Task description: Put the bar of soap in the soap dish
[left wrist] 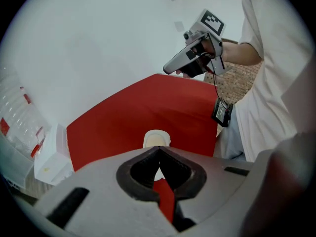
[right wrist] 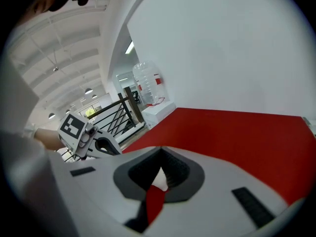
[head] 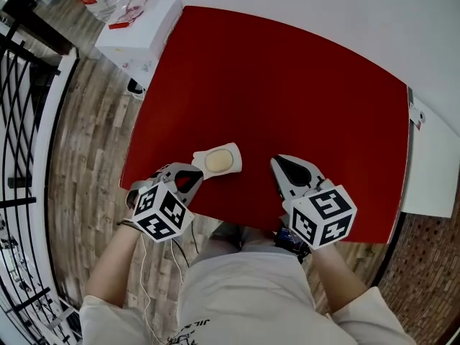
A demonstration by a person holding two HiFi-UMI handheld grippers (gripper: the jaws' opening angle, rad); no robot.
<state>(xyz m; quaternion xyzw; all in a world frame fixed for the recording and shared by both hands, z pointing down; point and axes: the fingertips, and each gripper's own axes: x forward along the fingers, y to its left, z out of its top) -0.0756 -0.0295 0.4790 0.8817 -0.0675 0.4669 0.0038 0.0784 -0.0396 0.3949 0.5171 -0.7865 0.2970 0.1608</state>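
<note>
A pale yellow bar of soap (head: 218, 161) lies in a white soap dish (head: 235, 150) near the front edge of the red table (head: 287, 85). My left gripper (head: 197, 175) hangs just left of the dish, lifted off the table, its jaws shut with nothing between them. In the left gripper view the dish (left wrist: 156, 134) shows just past the closed left gripper (left wrist: 159, 147). My right gripper (head: 277, 162) hovers to the right of the dish, apart from it, and its tips also meet on nothing. It points across the table in the right gripper view (right wrist: 160, 149).
A white box (head: 140, 31) stands off the table's back left corner. A white ledge (head: 431, 171) runs along the right side. A black railing (head: 21, 121) borders the wooden floor at left. A clear water bottle (right wrist: 148, 85) stands beyond the table.
</note>
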